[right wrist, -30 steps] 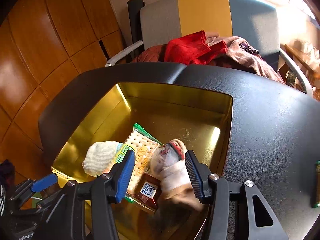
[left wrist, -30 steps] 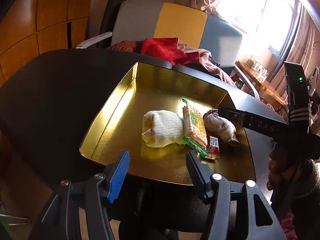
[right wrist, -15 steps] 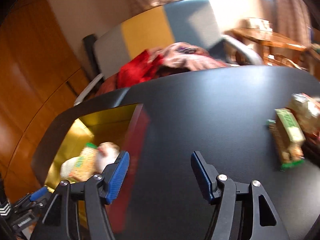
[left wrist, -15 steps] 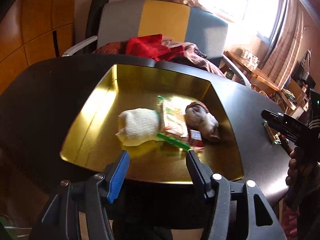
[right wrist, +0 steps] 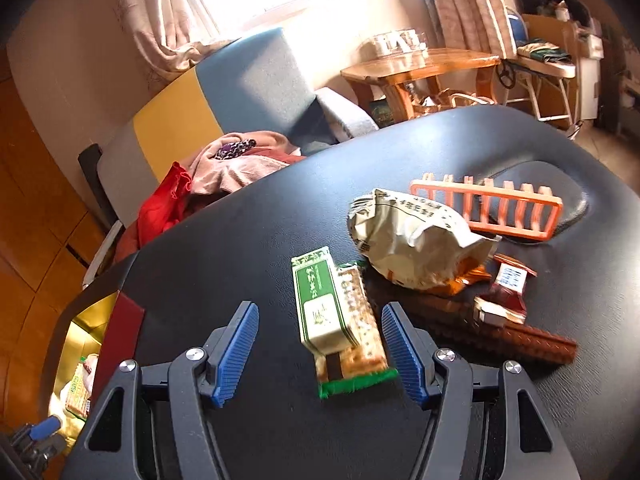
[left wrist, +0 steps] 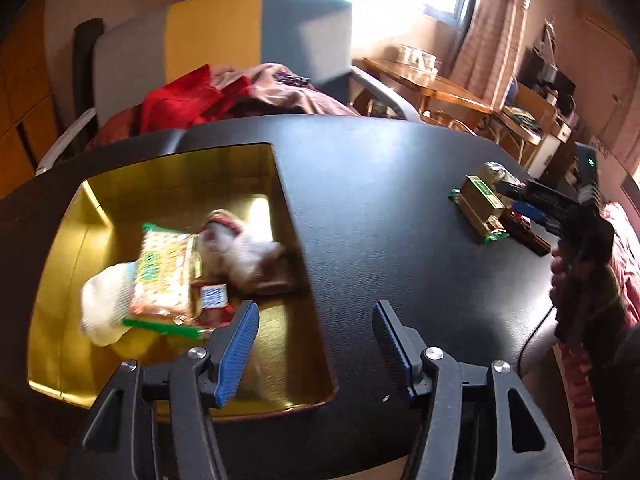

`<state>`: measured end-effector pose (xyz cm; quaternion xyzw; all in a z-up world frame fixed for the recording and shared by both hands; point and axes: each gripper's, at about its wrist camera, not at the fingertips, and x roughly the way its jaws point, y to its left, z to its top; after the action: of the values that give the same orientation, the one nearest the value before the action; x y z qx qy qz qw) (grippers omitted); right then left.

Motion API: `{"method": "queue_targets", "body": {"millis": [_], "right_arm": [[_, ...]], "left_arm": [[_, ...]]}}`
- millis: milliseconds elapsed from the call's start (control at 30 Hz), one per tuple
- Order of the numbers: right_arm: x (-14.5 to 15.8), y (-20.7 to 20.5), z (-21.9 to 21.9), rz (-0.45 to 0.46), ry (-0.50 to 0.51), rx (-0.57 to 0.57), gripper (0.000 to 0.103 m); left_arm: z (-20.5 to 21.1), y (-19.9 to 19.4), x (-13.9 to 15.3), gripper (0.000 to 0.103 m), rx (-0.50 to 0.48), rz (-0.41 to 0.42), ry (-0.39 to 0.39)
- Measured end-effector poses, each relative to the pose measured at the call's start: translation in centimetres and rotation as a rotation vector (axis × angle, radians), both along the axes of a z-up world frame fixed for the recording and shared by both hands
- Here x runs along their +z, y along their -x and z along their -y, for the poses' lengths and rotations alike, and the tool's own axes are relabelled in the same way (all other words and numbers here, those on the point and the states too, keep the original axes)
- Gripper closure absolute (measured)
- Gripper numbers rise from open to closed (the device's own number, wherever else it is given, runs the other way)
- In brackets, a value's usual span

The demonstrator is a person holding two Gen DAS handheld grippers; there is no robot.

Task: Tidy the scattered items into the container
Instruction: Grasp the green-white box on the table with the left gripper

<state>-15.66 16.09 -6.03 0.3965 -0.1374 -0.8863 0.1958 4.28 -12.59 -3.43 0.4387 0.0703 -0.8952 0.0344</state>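
Note:
The gold tray (left wrist: 60, 312) sits sunk in the black table and holds a white sock (left wrist: 104, 300), a cracker pack (left wrist: 168, 276), a small red packet (left wrist: 214, 300) and a soft bundle (left wrist: 248, 252). My left gripper (left wrist: 316, 344) is open and empty over the tray's right rim. My right gripper (right wrist: 316, 348) is open, its jaws on either side of a green box (right wrist: 320, 304) lying on a green-edged cracker pack (right wrist: 360, 344). The tray shows at the far left in the right wrist view (right wrist: 88, 332). The right gripper shows at the right in the left wrist view (left wrist: 532, 200).
Beside the cracker pack lie a crumpled paper bag (right wrist: 412, 236), an orange rack (right wrist: 492, 208), a small red packet (right wrist: 504, 292) and a brown bar (right wrist: 500, 336). A chair with clothes (left wrist: 224, 92) stands behind the table. A wooden side table (right wrist: 420, 64) stands further back.
My right gripper has left the tray and swung right across the table to the green box and cracker pack. My left gripper has turned right towards the tray's right rim.

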Motion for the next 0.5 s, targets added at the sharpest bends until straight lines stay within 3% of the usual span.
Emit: {"method": "queue_targets", "body": {"millis": [133,200,367,500], "right_arm": [[-0.8,1.9,0.7,0.034,0.091,0.091,0.035],[-0.8,1.6,1.5,0.035,0.182,0.195,0.036],[-0.4,-0.1,2.0,0.004,0.136,0.204,0.036],[-0.6,-1.0,0.8,-0.027,0.006,0.13,0.036]], "left_arm": [[-1.2,2.2,0.3,0.043,-0.026,0.005,-0.008],[-1.9,3.4,0.6,0.043,-0.037,-0.001,-0.005],[-4.3,7.3,1.3,0.043,-0.088,-0.018,0.023],[-7.0,11.0,1.6,0.043,-0.166,-0.031,0.064]]}}
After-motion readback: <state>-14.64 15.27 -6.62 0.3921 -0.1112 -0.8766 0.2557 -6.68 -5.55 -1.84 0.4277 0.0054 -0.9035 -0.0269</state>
